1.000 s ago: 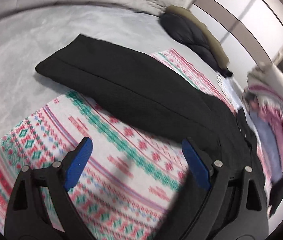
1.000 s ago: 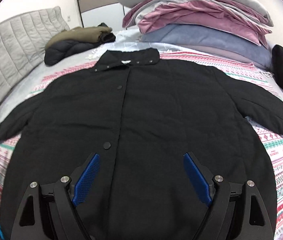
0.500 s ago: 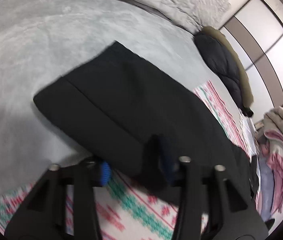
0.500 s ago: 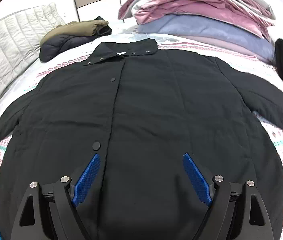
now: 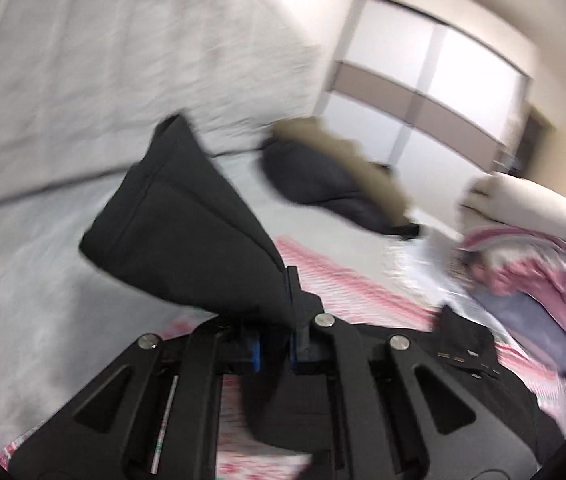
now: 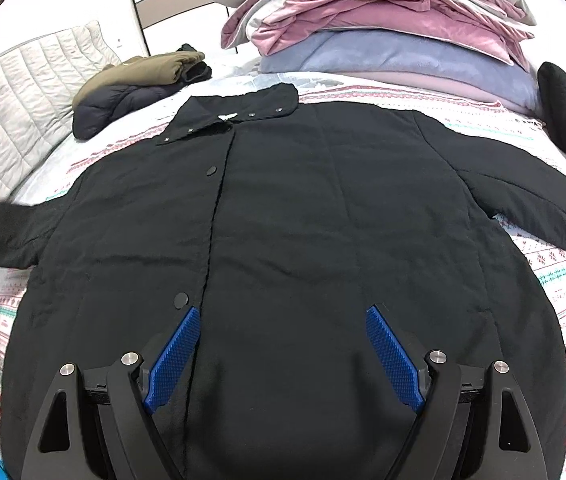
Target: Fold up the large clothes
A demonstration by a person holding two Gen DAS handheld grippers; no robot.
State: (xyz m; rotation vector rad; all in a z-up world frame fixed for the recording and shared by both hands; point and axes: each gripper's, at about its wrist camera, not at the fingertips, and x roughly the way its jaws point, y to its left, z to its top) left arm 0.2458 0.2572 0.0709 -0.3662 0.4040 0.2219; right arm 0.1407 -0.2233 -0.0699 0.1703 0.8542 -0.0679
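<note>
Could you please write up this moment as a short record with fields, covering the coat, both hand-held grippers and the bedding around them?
garment: black coat, spread front-up on the patterned blanket
left hand-held gripper: jaws have just been closing, now shut on the coat's sleeve, cuff lifted off the bed
right hand-held gripper: open above the coat's lower front, holding nothing
nearby: folded dark and olive jacket; stacked pink and blue bedding
fold progress: body still flat
</note>
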